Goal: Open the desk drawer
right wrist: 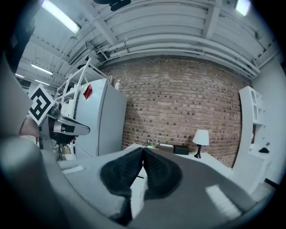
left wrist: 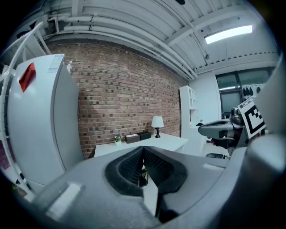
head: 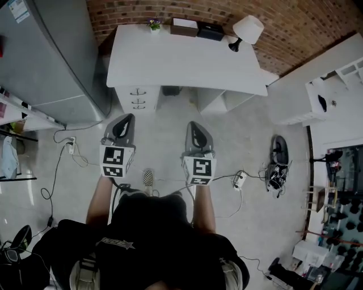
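From my feed, there's a red brick wall (head: 170,11) at the back. A white desk (head: 187,62) is pushed up against it, and a white-shaded lamp (head: 248,28) sits on its right corner. There's a big grey fridge (head: 51,56) on the left and white shelving (head: 340,79) on the right. The floor (head: 164,130) is pale and speckled, with a power strip (head: 239,180) lying on it. The ceiling is white beams and pipes with a strip light (left wrist: 228,34) on, and there's a dark window (left wrist: 230,96) past the shelves.
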`<state>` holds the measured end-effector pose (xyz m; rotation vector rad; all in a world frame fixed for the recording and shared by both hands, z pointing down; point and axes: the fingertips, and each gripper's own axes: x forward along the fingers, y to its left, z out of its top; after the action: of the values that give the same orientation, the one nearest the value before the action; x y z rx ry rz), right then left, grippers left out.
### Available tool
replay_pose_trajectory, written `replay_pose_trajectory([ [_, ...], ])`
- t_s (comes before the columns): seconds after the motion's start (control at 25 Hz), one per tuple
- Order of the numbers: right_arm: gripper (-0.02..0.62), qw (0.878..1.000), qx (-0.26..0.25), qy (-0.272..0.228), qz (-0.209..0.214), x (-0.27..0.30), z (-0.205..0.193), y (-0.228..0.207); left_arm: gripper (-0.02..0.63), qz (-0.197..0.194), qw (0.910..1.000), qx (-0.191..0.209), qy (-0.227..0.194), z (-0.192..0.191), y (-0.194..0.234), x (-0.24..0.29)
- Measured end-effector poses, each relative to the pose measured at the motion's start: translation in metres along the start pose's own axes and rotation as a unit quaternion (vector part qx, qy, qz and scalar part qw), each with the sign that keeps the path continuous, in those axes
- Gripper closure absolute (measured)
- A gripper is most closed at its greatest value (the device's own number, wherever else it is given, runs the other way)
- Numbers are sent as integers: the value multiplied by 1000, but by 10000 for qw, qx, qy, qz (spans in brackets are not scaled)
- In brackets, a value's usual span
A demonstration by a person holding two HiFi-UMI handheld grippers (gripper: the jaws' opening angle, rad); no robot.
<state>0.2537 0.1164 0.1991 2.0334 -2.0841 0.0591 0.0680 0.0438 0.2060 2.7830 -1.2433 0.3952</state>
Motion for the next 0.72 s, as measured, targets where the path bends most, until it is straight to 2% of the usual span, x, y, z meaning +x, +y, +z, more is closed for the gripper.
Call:
replay_pose_trajectory([
  [0.4, 591, 9971, -126, -27, 754, 71, 10, 39, 595, 636, 9976, -241, 95, -11, 59, 7],
  [0.72, 591, 9876, -232, 74, 1551, 142, -5, 58, 595, 1233, 9911, -434, 234, -29, 90, 28],
])
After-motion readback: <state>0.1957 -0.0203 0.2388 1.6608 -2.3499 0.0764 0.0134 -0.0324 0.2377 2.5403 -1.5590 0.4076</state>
